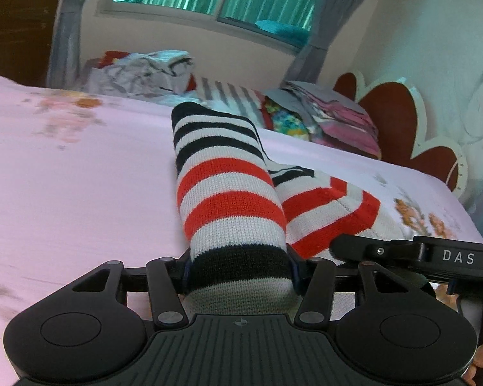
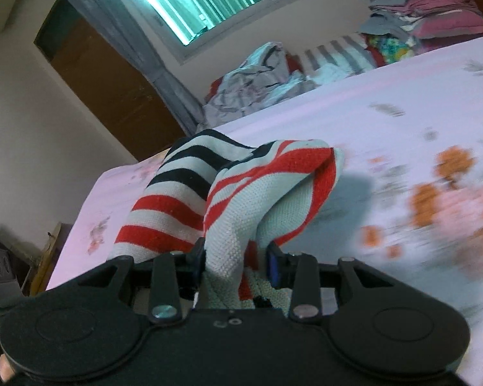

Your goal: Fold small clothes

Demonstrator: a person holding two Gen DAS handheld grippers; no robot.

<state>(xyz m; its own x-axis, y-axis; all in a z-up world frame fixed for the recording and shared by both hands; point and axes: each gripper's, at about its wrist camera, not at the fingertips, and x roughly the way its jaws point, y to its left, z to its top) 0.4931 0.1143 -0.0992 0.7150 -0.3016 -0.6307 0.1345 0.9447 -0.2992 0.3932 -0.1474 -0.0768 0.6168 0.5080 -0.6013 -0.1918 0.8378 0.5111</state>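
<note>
Two grippers are both clamped on one striped knitted garment (image 1: 228, 193), red, white and black, which lies partly on the pink flowered bedsheet (image 1: 80, 167). Our left gripper (image 1: 240, 271) pinches the rolled black-and-white end between its fingers, with the tube of stripes running away from us across the bed. Our right gripper (image 2: 236, 265) squeezes a bunched white and red fold of the same garment, which rises ahead of its fingers in a loose hump and looks lifted off the sheet there. From the left wrist view, the right tool sits just to the right, touching the cloth. At the far edge of the bed we see crumpled grey clothes (image 1: 145, 70) and a stack of folded fabrics (image 1: 335, 109) near the red headboard (image 1: 399, 122).
</note>
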